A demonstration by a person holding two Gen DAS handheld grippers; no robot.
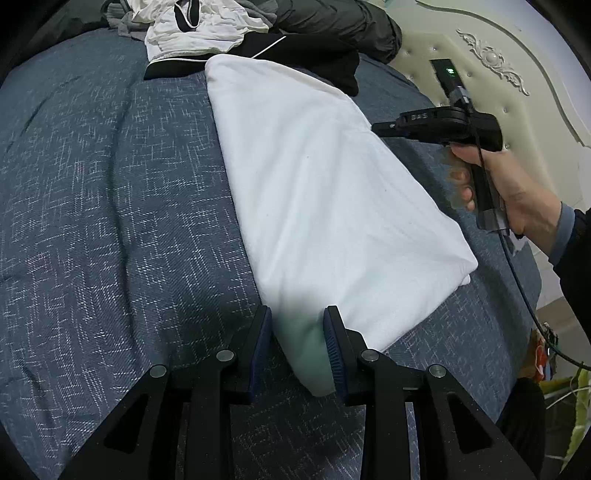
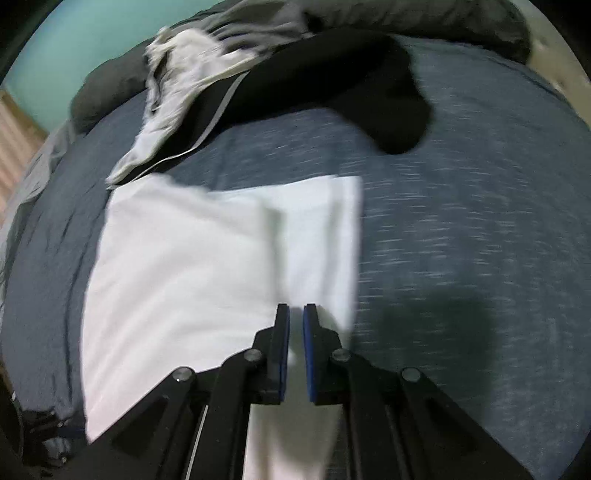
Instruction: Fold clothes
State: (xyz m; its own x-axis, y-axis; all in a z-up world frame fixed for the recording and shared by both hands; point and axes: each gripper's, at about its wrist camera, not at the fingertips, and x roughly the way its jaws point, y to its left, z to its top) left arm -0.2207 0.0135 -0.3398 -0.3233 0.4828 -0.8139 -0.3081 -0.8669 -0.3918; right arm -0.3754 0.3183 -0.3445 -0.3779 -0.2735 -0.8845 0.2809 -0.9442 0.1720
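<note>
Your left hand-held gripper [image 1: 297,317] pinches a bunched near corner of the white garment [image 1: 314,177], which lies folded on the bed [image 1: 110,184], its long axis running away toward the unfolded pile [image 1: 207,26] at the far edge. Your right hand-held gripper [image 2: 296,314] pinches the cloth at its right edge, jaws almost together, midway along that length.

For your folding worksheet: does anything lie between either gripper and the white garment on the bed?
Nothing visible does. The left gripper already pinches a bunched corner of the white garment. The right gripper is nearly shut at the cloth's other edge; blur hides whether it grips.
</note>
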